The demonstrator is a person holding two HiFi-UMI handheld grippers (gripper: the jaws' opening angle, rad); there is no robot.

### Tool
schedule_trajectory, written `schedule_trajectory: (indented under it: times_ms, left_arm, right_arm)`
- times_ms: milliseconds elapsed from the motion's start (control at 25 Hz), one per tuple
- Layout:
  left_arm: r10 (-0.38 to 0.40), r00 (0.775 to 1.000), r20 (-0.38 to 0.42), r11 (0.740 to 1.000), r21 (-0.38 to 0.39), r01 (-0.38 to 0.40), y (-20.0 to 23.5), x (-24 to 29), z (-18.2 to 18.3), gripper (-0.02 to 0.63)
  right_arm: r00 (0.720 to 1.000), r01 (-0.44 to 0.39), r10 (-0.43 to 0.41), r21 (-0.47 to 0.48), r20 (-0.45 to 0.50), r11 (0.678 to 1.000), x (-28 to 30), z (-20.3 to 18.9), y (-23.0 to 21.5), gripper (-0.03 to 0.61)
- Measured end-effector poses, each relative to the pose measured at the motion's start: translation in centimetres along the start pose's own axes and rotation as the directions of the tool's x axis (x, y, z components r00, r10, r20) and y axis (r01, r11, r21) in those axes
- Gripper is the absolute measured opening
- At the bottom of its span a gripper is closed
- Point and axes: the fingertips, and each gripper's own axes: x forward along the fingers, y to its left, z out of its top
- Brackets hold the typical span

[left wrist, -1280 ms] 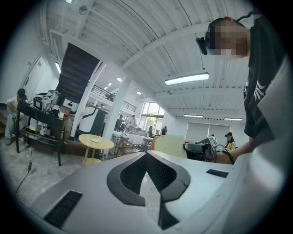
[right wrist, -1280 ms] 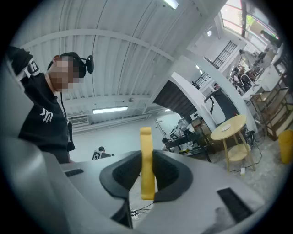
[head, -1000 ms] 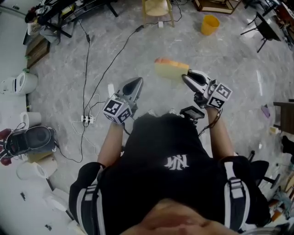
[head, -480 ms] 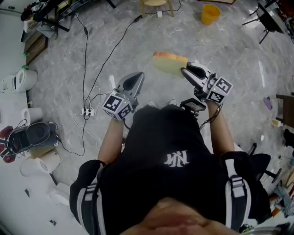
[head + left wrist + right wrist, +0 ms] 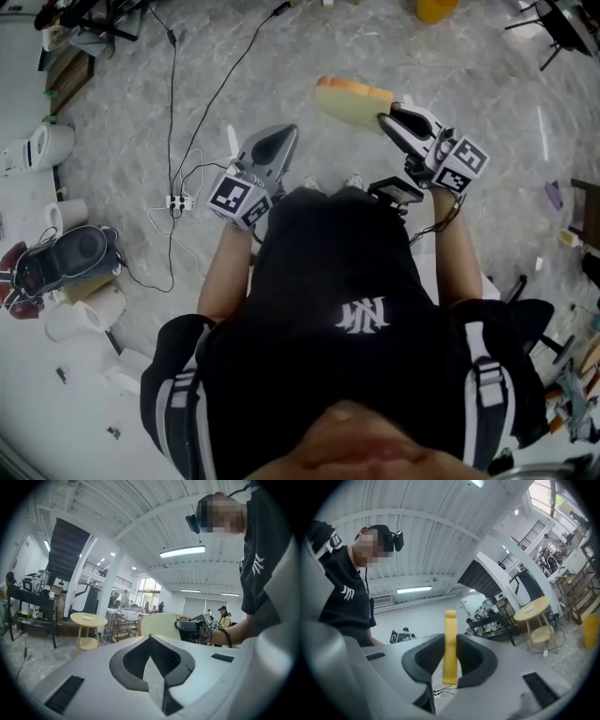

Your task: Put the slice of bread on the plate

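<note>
A grey marbled floor (image 5: 487, 178) spread beneath everything, and the person's black shirt (image 5: 347, 281) filled the near half of the head view, covering the floor directly below both arms. A round wooden table (image 5: 77, 617) with a lower shelf stood well off across the room, clear of both claws; a small pale thing lay on its top, too small to tell what it was. By the floor's left edge sat a black appliance (image 5: 58, 269) and, farther along, a white one (image 5: 37, 155). A yellow bucket (image 5: 437, 8) at the floor's far edge was cut off by the top of the head view. Thin cables (image 5: 172, 112) ran over the floor to a white power strip (image 5: 178, 201) just left of the left claw (image 5: 289, 131). That claw had its tips closed together with nothing between them. The right claw (image 5: 386, 119) was clamped on the slice of bread (image 5: 349, 101), held in the air above the floor, ahead of the person and beyond the left claw. The pads hid the gripped end of the slice. The slice was pale cream on its broad face with an orange-brown crust along its far edge. In the right gripper view it stood on edge as a narrow yellow strip, rising above the jaws.
</note>
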Motion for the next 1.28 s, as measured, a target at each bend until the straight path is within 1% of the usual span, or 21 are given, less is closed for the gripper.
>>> schedule_trajectory:
  times_ms: [280, 400, 520, 600, 680, 840, 960, 1040, 1160, 1280]
  left_arm:
    - [0.013, 1.0, -0.007, 1.0, -0.013, -0.014, 0.6, 0.5, -0.3, 0.012]
    - [0.05, 0.999, 0.004, 0.999, -0.011, -0.05, 1.3, 0.3, 0.3, 0.012]
    - [0.088, 0.996, 0.013, 0.996, -0.022, -0.088, 2.1, -0.1, 0.8, 0.012]
    - [0.1, 0.995, 0.008, 0.995, -0.016, -0.1, 2.4, -0.2, 0.7, 0.012]
    - [0.103, 0.995, 0.002, 0.995, -0.007, -0.103, 2.5, 0.0, 0.5, 0.012]
    - [0.09, 0.996, -0.014, 0.996, -0.014, -0.09, 3.3, 0.5, 0.3, 0.012]
    - [0.055, 0.997, -0.045, 0.998, -0.008, -0.056, 3.7, 0.5, -0.5, 0.012]
    - [0.046, 0.997, -0.061, 0.999, -0.007, -0.047, 3.9, 0.4, -0.9, 0.012]
    - [0.044, 0.997, -0.056, 0.998, -0.041, -0.046, 4.5, 1.1, -1.2, 0.012]
    - [0.025, 0.998, -0.056, 0.998, -0.059, -0.028, 5.0, 2.5, -1.4, 0.012]
  right_arm:
    - [1.0, -0.003, 0.003, 0.04, 0.009, 0.999, -0.1, -0.9, -0.4, 0.08]
    - [1.0, 0.0, -0.001, 0.045, 0.009, 0.999, -0.1, -1.2, -0.5, 0.08]
    - [0.999, 0.008, -0.01, 0.046, 0.039, 0.999, -0.1, -1.1, -0.4, 0.08]
    - [0.998, 0.0, -0.003, 0.06, 0.055, 0.998, -0.3, -1.2, -0.2, 0.08]
    - [0.999, -0.009, 0.005, 0.063, 0.05, 0.998, -0.3, -1.3, -0.3, 0.08]
    - [0.999, -0.005, 0.002, 0.067, 0.046, 0.998, -0.3, -1.5, -0.3, 0.08]
    - [0.998, 0.019, -0.023, 0.083, 0.051, 0.996, -0.5, -2.0, -0.6, 0.08]
    - [0.998, 0.04, -0.044, 0.087, 0.05, 0.995, -0.6, -2.2, -0.9, 0.08]
    - [0.997, 0.053, -0.058, 0.087, 0.055, 0.995, -0.6, -2.0, -1.4, 0.08]
    - [0.997, 0.069, -0.073, 0.079, 0.038, 0.994, -0.5, -1.6, -2.3, 0.08]
